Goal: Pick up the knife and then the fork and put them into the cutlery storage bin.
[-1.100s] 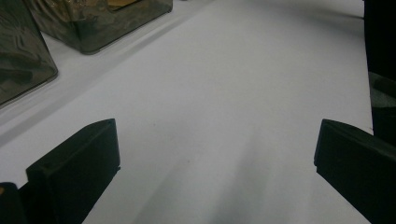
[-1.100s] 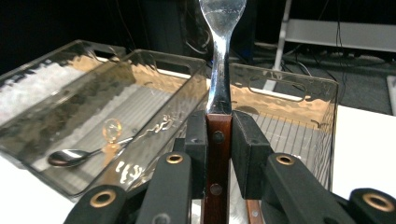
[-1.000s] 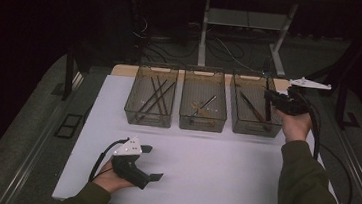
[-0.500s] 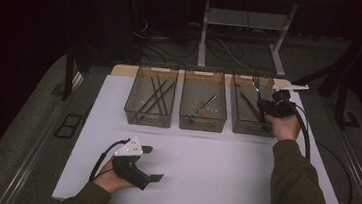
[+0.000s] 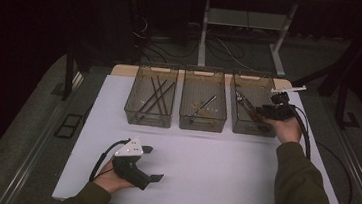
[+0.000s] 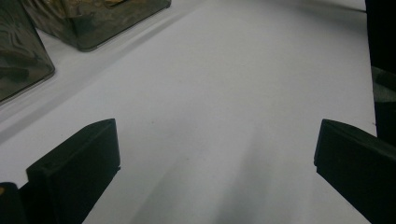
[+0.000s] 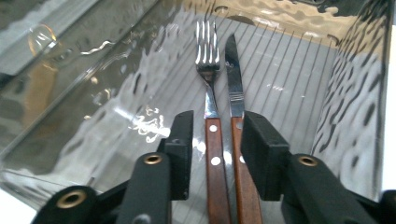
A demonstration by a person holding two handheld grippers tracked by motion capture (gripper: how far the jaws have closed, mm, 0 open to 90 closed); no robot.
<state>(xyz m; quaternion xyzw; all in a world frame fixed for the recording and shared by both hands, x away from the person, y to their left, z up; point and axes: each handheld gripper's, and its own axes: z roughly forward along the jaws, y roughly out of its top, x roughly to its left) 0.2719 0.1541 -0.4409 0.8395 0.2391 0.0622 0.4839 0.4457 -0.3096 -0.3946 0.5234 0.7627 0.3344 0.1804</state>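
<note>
Three clear bins (image 5: 203, 106) stood in a row across the upper middle of the high view, narrow gaps between them. Below them the white sheet (image 5: 222, 171) lay open. The right bin's (image 7: 359, 84) walls hemmed the fork (image 7: 208, 60) and knife (image 7: 233, 70).

I saw two other bins: the left bin (image 5: 150, 101) held dark sticks (image 5: 153, 96), the middle bin (image 5: 203, 105) pale bits and one stick. All stood on my white mat (image 5: 221, 181).
</note>
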